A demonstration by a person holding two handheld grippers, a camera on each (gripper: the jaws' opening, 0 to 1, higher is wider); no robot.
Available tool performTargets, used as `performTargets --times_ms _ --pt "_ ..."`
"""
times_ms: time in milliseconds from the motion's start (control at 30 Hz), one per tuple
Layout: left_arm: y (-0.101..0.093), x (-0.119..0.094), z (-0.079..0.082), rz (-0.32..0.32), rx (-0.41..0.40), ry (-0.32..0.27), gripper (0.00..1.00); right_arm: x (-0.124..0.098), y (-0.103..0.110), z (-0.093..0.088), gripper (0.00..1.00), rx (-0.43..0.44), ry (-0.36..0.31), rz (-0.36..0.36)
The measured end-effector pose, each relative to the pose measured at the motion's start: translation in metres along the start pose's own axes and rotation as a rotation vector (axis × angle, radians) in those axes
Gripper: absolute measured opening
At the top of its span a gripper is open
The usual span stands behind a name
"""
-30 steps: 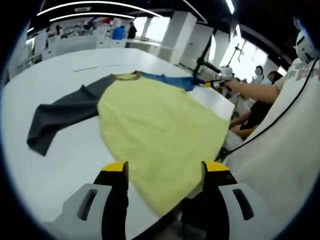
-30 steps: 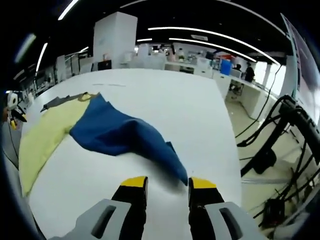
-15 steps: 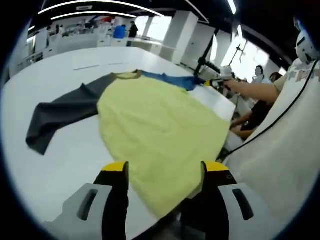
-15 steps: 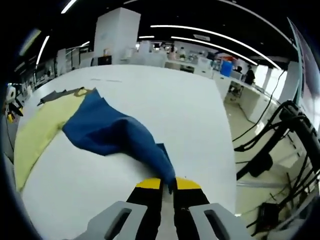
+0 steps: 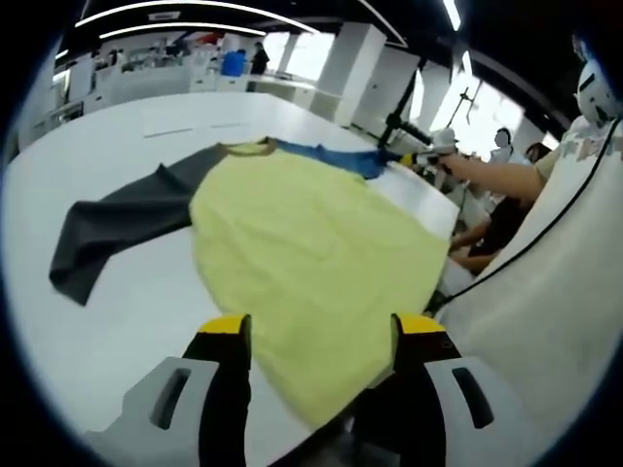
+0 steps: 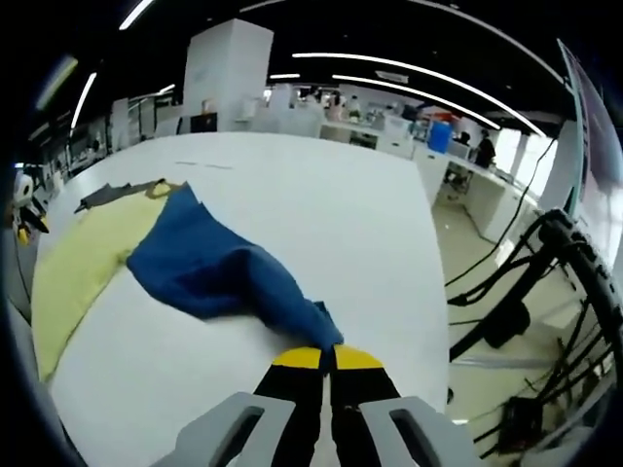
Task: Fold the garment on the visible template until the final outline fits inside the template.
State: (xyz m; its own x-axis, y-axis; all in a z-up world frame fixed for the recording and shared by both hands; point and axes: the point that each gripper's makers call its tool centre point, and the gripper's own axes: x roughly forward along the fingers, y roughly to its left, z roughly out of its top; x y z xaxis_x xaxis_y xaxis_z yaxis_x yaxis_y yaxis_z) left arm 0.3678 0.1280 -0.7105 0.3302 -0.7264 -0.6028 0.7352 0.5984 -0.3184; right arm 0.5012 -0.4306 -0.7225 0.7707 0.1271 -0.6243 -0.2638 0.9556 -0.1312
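1. Right gripper (image 6: 327, 358), bottom centre of the right gripper view: yellow-tipped jaws pinched together on the end of the blue sleeve (image 6: 224, 277), cloth edge caught just above the tips.
2. Left gripper (image 5: 321, 336), bottom of the left gripper view: jaws wide apart, nothing between them; the near hem of the yellow body (image 5: 311, 258) of the garment lies in the gap just past the tips, not gripped.
3. Garment lies spread on the white table (image 5: 127, 292): yellow body in mid frame, grey sleeve (image 5: 112, 229) stretched to the left, blue sleeve running to the upper right.
4. Left gripper view, upper right: the right gripper at the far end of the blue sleeve, held by a person's arm (image 5: 496, 175); white clothing with a black cable over it fills the right edge.
5. Right gripper view: blue sleeve bunched and rumpled from the tips toward the upper left, yellow body at left edge, a bit of grey near the collar at upper left.
6. Right gripper view, right side: black cables (image 6: 545, 282) and floor past the table edge; desks, white pillar and ceiling light strips at top.
7. Nothing on the table lies between either gripper and the cloth.
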Motion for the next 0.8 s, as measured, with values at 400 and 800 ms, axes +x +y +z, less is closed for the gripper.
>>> performTargets --times_ms 400,800 --pt "0.003 -0.002 -0.001 -0.006 0.002 0.000 0.54 -0.042 0.005 0.032 0.00 0.002 0.013 0.020" --pt "0.001 0.002 0.000 -0.018 0.008 0.008 0.54 -0.008 -0.005 0.003 0.00 0.054 0.199 0.029"
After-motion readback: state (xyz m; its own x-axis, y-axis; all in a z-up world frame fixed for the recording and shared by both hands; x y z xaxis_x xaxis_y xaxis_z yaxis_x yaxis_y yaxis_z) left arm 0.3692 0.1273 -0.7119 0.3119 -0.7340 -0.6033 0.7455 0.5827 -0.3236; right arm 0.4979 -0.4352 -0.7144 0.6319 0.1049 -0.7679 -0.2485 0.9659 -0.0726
